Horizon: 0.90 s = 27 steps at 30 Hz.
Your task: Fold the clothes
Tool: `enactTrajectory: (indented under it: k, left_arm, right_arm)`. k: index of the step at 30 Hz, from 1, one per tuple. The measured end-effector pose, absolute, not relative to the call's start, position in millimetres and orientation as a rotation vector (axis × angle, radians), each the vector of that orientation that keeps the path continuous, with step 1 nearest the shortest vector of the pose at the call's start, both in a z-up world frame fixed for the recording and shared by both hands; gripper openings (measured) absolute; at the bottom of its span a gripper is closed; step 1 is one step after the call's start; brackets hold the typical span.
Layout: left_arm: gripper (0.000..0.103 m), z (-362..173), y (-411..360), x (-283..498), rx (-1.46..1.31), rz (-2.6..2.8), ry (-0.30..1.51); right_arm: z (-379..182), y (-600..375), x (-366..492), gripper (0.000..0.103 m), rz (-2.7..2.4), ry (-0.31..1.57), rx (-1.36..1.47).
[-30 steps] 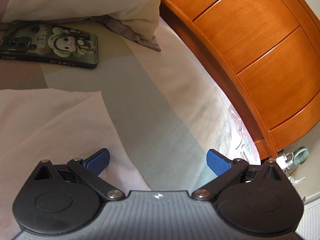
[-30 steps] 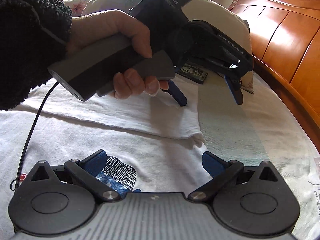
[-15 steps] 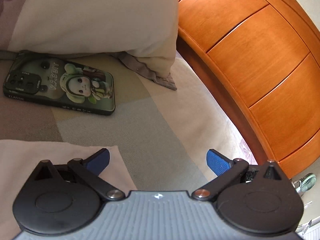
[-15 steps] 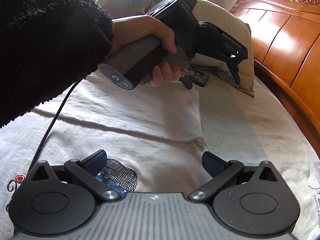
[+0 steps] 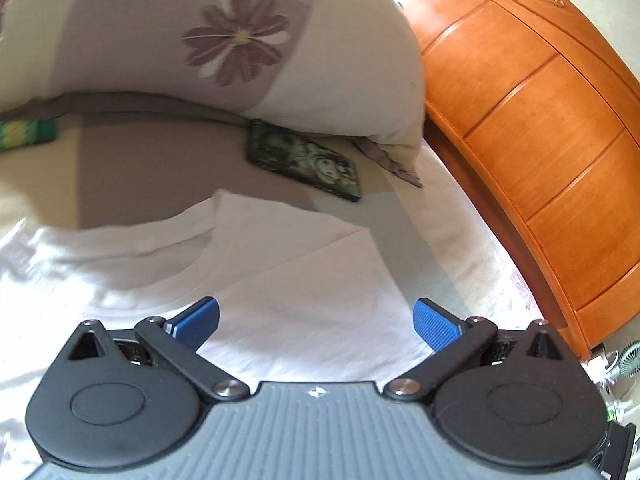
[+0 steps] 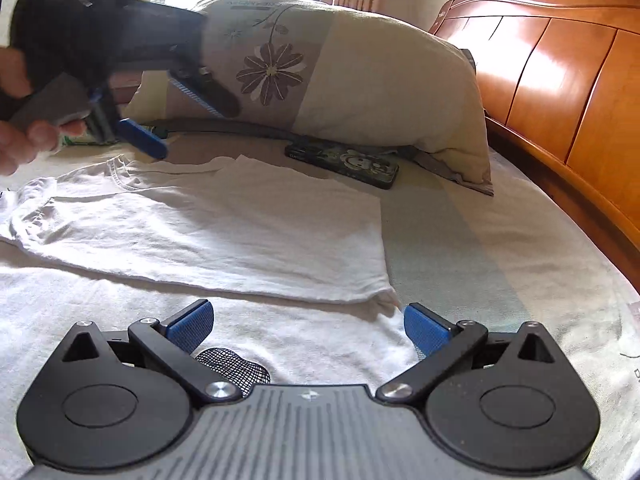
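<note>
White T-shirt (image 6: 224, 224) lies spread on the bed (image 6: 500, 248), one side folded over onto its body, the neckline toward the pillow (image 6: 360, 80). Right gripper (image 6: 306, 322) hovers low over the garment near the folded edge's corner, its blue fingers (image 6: 188, 326) spread wide and holding nothing. Left gripper (image 5: 316, 320) is above the shirt's upper part, fingers (image 5: 434, 326) likewise wide apart and empty; a hand (image 6: 16, 120) holds it at the far left of the right view. Phone (image 6: 344, 164) lies just beyond the shirt's far edge, partly under the pillow. Bare sheet runs between the shirt's right edge and the wooden headboard (image 6: 560, 80)
</note>
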<state>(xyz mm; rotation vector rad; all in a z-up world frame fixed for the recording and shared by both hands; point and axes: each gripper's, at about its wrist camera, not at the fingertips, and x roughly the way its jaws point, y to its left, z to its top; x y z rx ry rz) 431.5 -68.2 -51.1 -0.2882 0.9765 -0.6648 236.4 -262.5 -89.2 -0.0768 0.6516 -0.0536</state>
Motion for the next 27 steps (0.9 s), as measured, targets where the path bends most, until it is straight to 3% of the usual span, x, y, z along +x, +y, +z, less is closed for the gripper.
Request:
enactTrajectory:
  k: [8, 11, 16, 24, 27]
  left_arm:
    - [0.102, -95, 45, 383, -0.394, -0.397, 1.092]
    - [0.102, -83, 70, 371, -0.402, -0.359, 1.054]
    - [0.102, -61, 71, 356, -0.347, -0.416, 0.996]
    - [0.102, -97, 49, 327, -0.222, -0.387, 1.072]
    - [0.102, -85, 42, 300, -0.178, -0.465, 1.022]
  right_arm:
    - [-86, -258, 225, 0.103, -0.054, 0.623, -0.065]
    - [-84, -253, 214, 0.103, -0.052, 0.610, -0.074]
    - [-79, -244, 178, 0.103, -0.028, 0.586, -0.002]
    - [-77, -211, 104, 0.103, 0.000, 0.541, 0.013]
    - [-76, -200, 80, 0.103, 0.005, 0.537, -0.025]
